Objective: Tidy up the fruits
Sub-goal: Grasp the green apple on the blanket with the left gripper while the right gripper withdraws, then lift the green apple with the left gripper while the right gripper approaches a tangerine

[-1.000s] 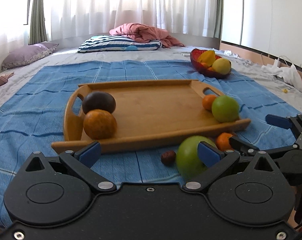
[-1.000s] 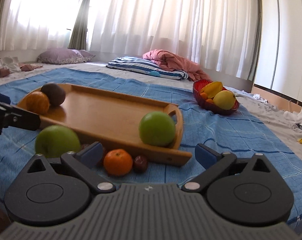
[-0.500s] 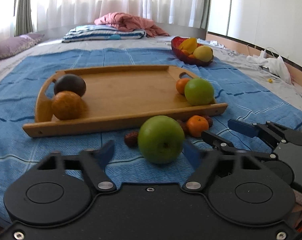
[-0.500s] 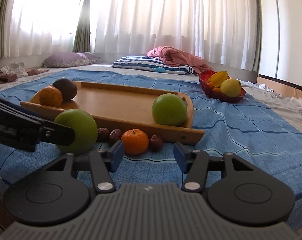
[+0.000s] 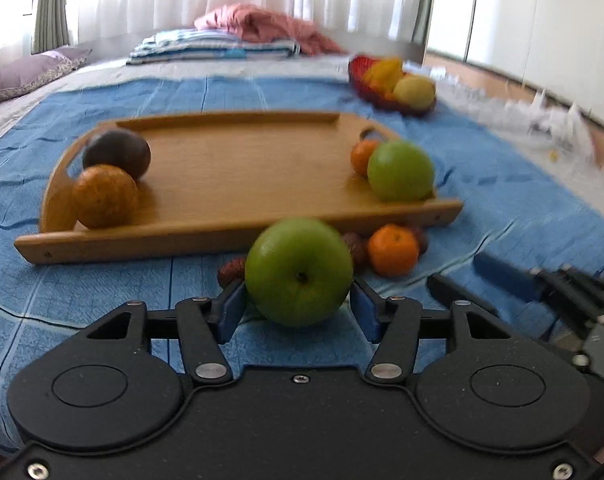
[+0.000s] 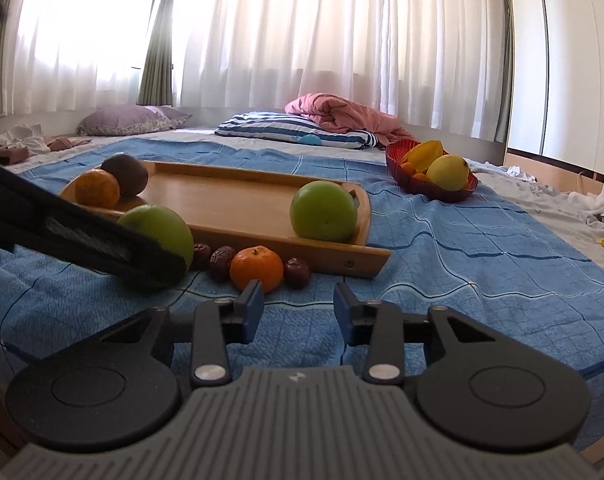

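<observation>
A green apple (image 5: 299, 270) lies on the blue blanket in front of the wooden tray (image 5: 238, 184). My left gripper (image 5: 298, 306) has its blue pads on both sides of the apple, closed against it. The same apple shows in the right wrist view (image 6: 160, 236) behind the left gripper's finger. A tangerine (image 6: 256, 268) and several dark dates (image 6: 221, 258) lie beside it. My right gripper (image 6: 299, 312) is partly open and empty, just short of the tangerine. On the tray sit a second green apple (image 5: 400, 170), a small tangerine (image 5: 362, 156), an orange (image 5: 104, 196) and a dark fruit (image 5: 117, 153).
A red bowl (image 6: 430, 186) with yellow fruit stands on the blanket at the far right. Pillows and a pink quilt (image 6: 342, 116) lie at the far end near the curtains. White cloth and cables (image 6: 598, 200) lie at the right edge.
My left gripper has narrowed around the green apple until its pads meet it. My right gripper has narrowed too and stays empty near the tangerine.
</observation>
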Demonstrator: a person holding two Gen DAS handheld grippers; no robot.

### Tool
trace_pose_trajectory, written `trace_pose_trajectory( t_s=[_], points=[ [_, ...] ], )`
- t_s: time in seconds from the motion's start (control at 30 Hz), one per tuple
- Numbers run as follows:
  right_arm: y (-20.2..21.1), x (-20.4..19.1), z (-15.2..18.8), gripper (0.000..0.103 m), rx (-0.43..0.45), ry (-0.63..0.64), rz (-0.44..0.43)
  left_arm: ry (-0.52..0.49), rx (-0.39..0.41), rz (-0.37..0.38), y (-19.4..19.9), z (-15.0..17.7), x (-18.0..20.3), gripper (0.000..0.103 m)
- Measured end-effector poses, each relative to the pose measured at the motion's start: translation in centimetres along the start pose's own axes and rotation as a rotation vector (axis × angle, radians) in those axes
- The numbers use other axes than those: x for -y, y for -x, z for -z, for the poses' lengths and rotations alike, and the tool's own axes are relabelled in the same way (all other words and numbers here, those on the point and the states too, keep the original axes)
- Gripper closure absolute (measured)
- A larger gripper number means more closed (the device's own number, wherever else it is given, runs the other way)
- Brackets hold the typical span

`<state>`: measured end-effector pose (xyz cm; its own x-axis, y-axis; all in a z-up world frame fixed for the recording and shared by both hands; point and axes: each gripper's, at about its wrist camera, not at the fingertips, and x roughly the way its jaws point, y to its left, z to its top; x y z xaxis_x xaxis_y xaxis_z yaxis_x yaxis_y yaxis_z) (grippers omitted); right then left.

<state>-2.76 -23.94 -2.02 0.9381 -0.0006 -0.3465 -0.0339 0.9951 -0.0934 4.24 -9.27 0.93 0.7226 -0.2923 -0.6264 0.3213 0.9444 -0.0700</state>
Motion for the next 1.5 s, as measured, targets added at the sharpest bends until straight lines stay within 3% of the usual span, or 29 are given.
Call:
trace_pose_trajectory(
  t_s=[0.47, 0.7, 0.83, 1.13, 1.3, 1.5],
  points=[
    [-0.5, -1.0, -0.2, 0.057, 0.013, 0.023, -0.026, -0.011, 0.033, -0.036, 1.5, 0.8, -0.7, 0.051],
    [-1.3, -1.5, -0.4, 0.057, 0.026, -0.017, -0.015, -0.003, 0.114, -0.116, 3.1, 1.3, -2.3, 0.053],
    [-1.9, -2.0, -0.5, 0.057, 0.022, -0.026, -0.017, -0.021, 0.155, -0.149, 3.5, 1.4, -2.4, 0.049],
    [-3.3, -2.5, -0.8, 0.057, -0.004, -0.047, -0.019, 0.010, 0.137, -0.116, 2.4, 1.5, -2.7, 0.044],
    [-3.8, -2.5, -0.9, 0.057, -0.006, -0.061, -0.018, 0.079, 0.131, -0.082, 1.7, 1.7, -3.7, 0.044],
    [-4.5, -2.4, -1.0, 0.056, -0.018, -0.085, -0.017, 0.072, 0.128, -0.091, 1.2, 1.6, -3.6, 0.044]
  ],
)
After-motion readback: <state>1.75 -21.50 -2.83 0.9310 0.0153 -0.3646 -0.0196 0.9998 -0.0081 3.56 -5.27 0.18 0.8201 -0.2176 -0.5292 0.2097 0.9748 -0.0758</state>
